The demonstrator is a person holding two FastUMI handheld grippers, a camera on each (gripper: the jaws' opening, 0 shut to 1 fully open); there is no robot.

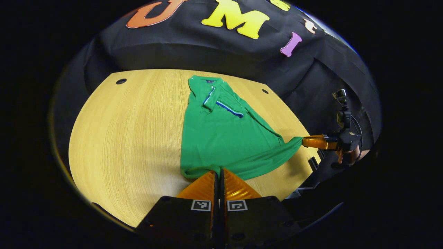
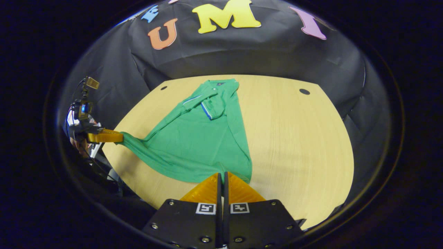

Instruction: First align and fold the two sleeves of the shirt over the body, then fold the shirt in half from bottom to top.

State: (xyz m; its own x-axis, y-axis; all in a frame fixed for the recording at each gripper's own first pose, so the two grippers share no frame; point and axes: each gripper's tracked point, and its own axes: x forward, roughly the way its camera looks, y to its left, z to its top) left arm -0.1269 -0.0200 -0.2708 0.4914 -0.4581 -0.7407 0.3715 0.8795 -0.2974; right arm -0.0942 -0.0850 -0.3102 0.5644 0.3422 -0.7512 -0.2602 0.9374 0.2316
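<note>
Both tongs, left (image 1: pixel 219 172) and right (image 2: pixel 221 175), pinch the shirt (image 1: pixel 221 138) hem (sleeves folded).

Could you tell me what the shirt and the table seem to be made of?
The green shirt looks like soft, matte knit fabric: it drapes, wrinkles and stretches toward the pinched corners. The table looks like light wood or wood-look laminate, with fine straight grain and a smooth finish; which one is unclear.

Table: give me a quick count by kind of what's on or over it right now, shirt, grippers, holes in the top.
Green shirt: 1
Grippers: 2, left gripper and right gripper, each closed on the shirt's bottom hem
Round holes in the table top: 2, and
Total: 5
</note>
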